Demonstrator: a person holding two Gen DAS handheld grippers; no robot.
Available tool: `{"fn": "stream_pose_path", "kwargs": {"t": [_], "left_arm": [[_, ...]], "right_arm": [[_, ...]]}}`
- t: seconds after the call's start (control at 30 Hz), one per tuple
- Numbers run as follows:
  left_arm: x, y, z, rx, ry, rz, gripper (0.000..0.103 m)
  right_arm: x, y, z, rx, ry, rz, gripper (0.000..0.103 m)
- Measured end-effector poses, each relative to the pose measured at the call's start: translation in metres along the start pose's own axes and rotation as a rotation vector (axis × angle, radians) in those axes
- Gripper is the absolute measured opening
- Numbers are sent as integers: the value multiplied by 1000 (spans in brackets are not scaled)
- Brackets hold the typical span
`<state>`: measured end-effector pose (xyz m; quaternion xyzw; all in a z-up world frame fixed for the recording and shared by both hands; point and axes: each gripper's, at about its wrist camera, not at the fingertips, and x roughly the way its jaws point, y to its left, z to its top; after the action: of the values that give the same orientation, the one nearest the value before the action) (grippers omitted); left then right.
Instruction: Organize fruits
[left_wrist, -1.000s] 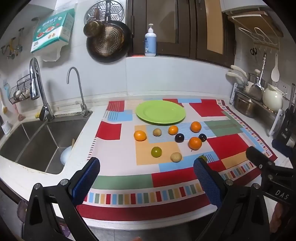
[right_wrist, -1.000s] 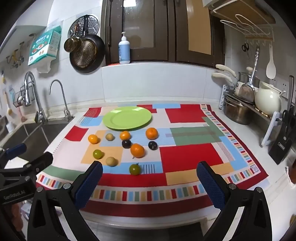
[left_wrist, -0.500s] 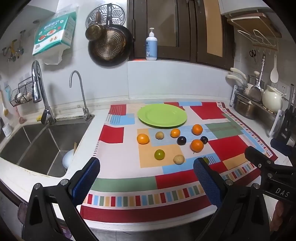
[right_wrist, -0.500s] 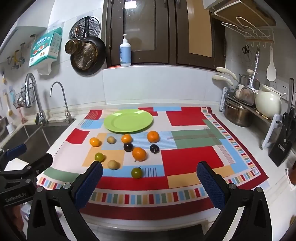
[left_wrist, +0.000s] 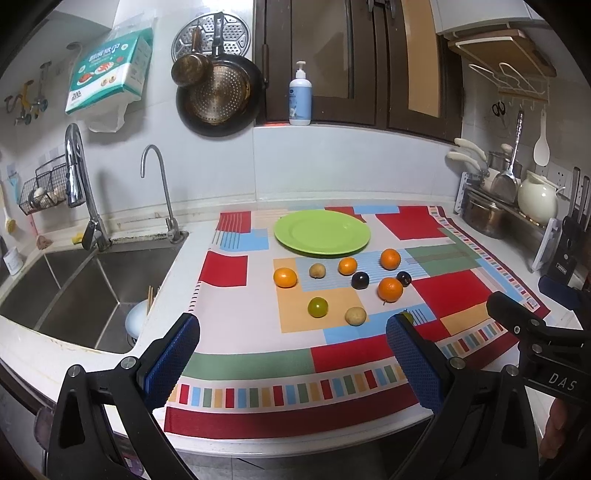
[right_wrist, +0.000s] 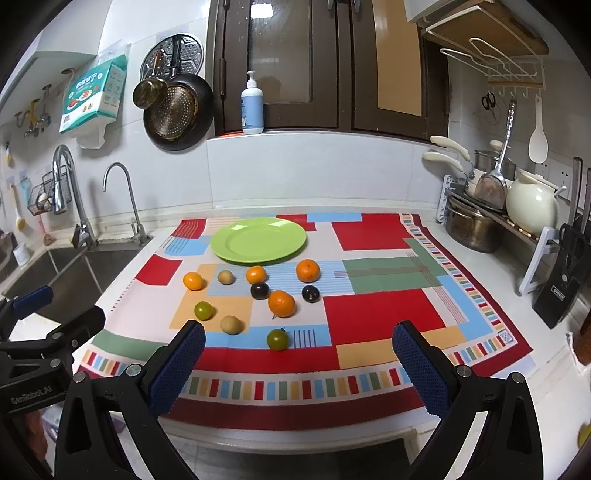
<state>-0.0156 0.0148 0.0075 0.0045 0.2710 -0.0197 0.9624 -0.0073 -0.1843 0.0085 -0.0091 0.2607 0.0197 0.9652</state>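
An empty green plate sits at the back of a colourful patterned mat. In front of it lie several loose fruits: oranges, dark plums, green fruits and brownish ones. My left gripper is open and empty over the mat's front left edge. My right gripper is open and empty over the front edge, just short of the nearest green fruit.
A steel sink with taps lies left of the mat. A pot, kettle and knife block stand along the right wall. A soap bottle stands on the back ledge.
Both views have shifted slightly, so the fruits and plate sit a little lower and nearer in frame. Both grippers stay open and empty. No fruit has moved.
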Motion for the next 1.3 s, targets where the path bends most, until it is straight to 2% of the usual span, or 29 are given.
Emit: {"fn": "stream_pose_path", "kwargs": {"t": [1.3], "left_arm": [[-20, 4, -3, 9, -37, -20, 103]], "right_arm": [[-18, 6, 1, -3, -18, -4, 102]]}}
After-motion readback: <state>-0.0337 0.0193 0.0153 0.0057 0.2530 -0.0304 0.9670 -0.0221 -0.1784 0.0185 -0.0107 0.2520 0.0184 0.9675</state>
